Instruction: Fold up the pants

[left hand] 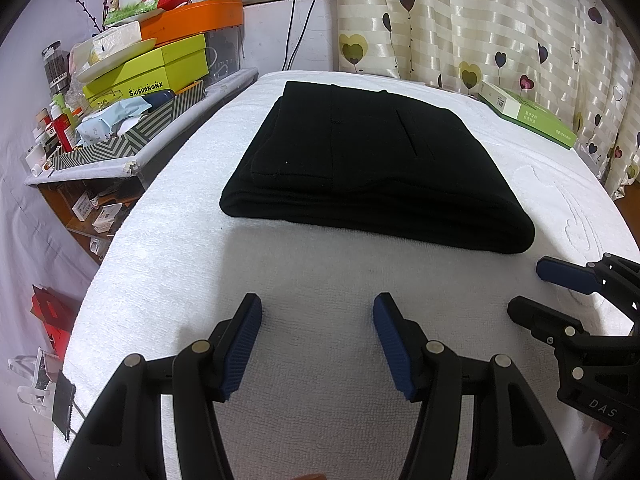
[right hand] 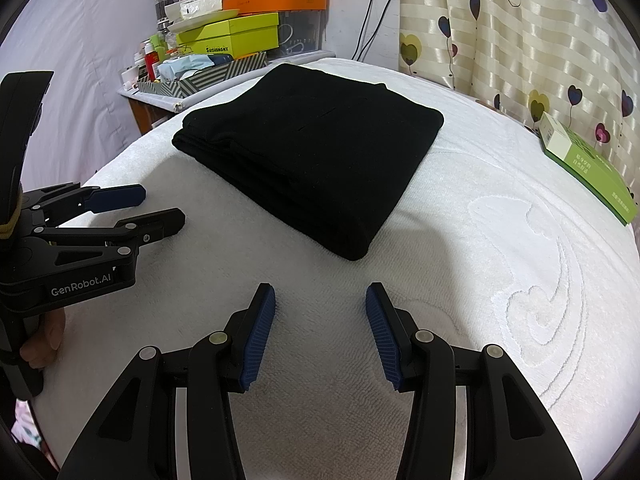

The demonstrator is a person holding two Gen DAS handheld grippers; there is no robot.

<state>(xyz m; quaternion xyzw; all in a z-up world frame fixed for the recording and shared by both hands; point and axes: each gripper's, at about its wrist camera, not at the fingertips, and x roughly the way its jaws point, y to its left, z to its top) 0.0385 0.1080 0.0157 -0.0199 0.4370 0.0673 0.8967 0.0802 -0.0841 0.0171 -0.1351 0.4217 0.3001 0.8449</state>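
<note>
The black pants (left hand: 372, 172) lie folded into a thick rectangle on the white towel-covered table (left hand: 280, 280); they also show in the right wrist view (right hand: 320, 152). My left gripper (left hand: 318, 304) is open and empty, held above the towel a short way in front of the pants' near fold. My right gripper (right hand: 320, 294) is open and empty, in front of the pants' near corner. The right gripper shows at the right edge of the left wrist view (left hand: 528, 286), the left gripper at the left edge of the right wrist view (right hand: 162, 208). Neither touches the pants.
A green and white box (left hand: 528, 116) lies at the table's far right edge, near a heart-patterned curtain (left hand: 500, 20). A cluttered side shelf (left hand: 132, 92) with boxes, bottles and an orange container stands left of the table. A red bag (left hand: 52, 312) sits on the floor at left.
</note>
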